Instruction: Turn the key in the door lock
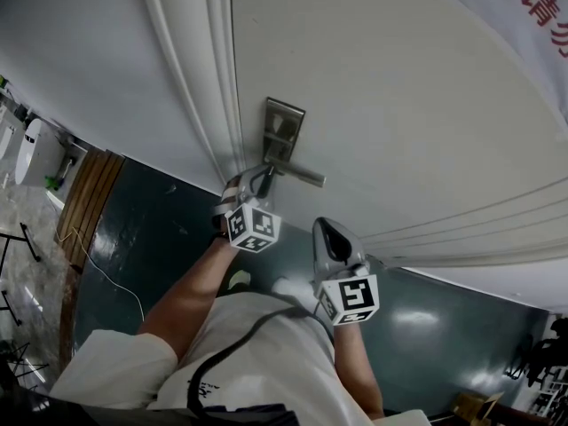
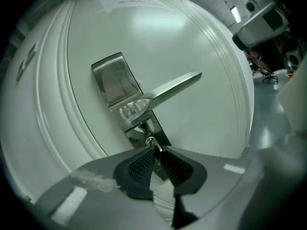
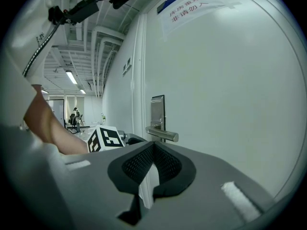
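Both grippers face the door (image 2: pixel 201 47) — the left gripper (image 2: pixel 157 158) pinches the key (image 2: pixel 156 150) in the lock (image 2: pixel 150 141) below the lever handle (image 2: pixel 175 86); the right gripper (image 3: pixel 152 150) is closed and empty.

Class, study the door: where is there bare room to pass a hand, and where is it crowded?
Free: the bare door panel right of the lock plate, between the lever handle and the notice. Crowded: under the lever, where the left gripper clamps the key beside the door frame, the right gripper close by.
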Demonstrator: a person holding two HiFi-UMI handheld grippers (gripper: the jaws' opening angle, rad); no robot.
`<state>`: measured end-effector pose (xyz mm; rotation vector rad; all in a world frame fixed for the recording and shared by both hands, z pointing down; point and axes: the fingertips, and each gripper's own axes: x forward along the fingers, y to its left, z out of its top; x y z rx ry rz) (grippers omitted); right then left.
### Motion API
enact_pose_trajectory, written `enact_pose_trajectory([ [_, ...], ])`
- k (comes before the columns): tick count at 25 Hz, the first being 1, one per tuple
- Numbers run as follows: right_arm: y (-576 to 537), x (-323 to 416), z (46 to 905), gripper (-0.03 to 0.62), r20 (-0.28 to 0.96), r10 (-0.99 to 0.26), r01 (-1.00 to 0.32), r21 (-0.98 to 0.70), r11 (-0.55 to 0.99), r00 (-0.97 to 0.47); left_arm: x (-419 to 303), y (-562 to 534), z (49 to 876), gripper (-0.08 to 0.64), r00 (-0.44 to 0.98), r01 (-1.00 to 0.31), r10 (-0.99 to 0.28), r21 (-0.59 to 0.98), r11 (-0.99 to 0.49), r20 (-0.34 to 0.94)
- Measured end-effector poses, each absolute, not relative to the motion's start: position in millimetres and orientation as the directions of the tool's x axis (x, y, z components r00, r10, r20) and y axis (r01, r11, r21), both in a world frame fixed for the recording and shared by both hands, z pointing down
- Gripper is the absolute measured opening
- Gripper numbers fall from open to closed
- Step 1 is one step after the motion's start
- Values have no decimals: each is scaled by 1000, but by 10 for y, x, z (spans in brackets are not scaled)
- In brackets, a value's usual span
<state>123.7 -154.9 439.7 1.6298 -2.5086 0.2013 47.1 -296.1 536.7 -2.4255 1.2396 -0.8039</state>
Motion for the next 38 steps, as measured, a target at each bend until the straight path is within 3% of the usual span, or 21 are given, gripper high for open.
enact_pose_trajectory([
  [12,-1681,1060,4444,8,199,-891,-911,-24,411,-408,462,-2967,5378,43,493,-736,-792,-313,-600,360],
  [19,-1690,1013,4458,9,209,-884,-906,-24,422,-418,451,-2971,5386,40,521,-798,-773,-113,-591,363],
  [38,-1676,993,4461,8,218,-881,-904,-9,428,-420,432,-2990,5305,35,586,-808,-744,164,-566,321],
])
